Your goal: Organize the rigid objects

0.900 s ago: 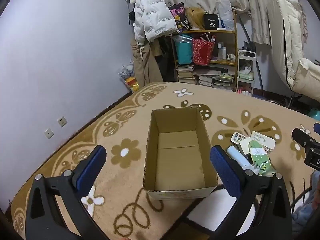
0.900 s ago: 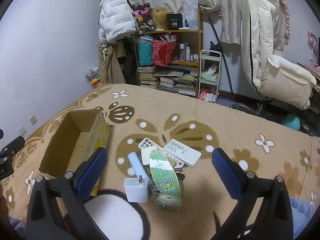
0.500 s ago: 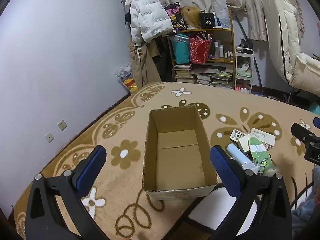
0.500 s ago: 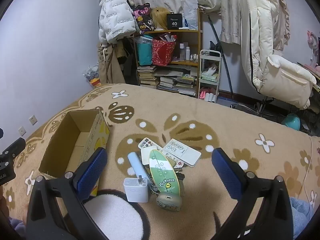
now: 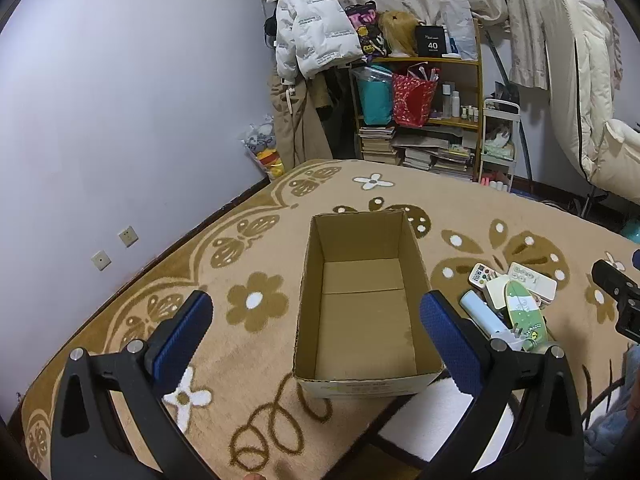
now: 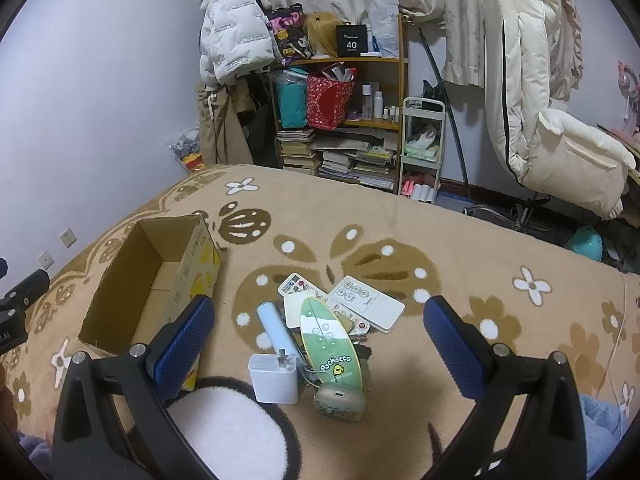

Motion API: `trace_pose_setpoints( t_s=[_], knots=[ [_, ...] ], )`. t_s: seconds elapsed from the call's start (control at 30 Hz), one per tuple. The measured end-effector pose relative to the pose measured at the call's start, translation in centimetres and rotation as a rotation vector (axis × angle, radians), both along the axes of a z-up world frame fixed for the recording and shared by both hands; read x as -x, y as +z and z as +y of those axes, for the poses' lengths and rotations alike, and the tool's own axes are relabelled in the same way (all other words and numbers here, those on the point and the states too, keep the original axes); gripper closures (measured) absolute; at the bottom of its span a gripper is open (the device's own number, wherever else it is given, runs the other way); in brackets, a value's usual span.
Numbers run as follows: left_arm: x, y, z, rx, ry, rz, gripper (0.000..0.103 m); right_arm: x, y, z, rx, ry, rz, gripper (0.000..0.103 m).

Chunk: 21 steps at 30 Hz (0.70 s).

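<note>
An open cardboard box (image 5: 362, 386) (image 6: 192, 264) stands empty on the flowered carpet. My left gripper (image 5: 316, 308) hangs open above and in front of it, nothing between its blue pads. To the box's right lies a heap of small rigid items: a green oval board (image 6: 330, 344) (image 5: 522, 312), a white charger block (image 6: 274, 378), a pale blue tube (image 6: 276, 326), a white remote (image 6: 366, 302) and a small olive case (image 6: 340, 402). My right gripper (image 6: 320, 312) is open above the heap, touching none of it.
A cluttered shelf (image 6: 340, 120) with books, bags and bottles stands at the far wall beside a hung white jacket (image 5: 312, 32). A cream padded chair (image 6: 540, 120) is at the right. The purple wall (image 5: 120, 100) borders the carpet at the left.
The left wrist view has tilted slightly, so the box sits a little lower and more of the room shows. The right view and the heap look the same.
</note>
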<state>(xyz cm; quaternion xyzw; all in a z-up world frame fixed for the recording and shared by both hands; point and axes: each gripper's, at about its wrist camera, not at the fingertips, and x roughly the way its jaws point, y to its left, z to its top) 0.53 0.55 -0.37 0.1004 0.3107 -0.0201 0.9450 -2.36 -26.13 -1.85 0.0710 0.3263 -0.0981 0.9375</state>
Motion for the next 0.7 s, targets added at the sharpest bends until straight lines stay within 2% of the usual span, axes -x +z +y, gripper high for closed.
trace_pose_setpoints(
  t_s=[0.7],
  knots=[
    [0.19,-0.11,-0.42,-0.024,-0.001,-0.003,0.000,0.01,0.24,-0.01,0.001,-0.001,-0.006,0.000]
  ],
)
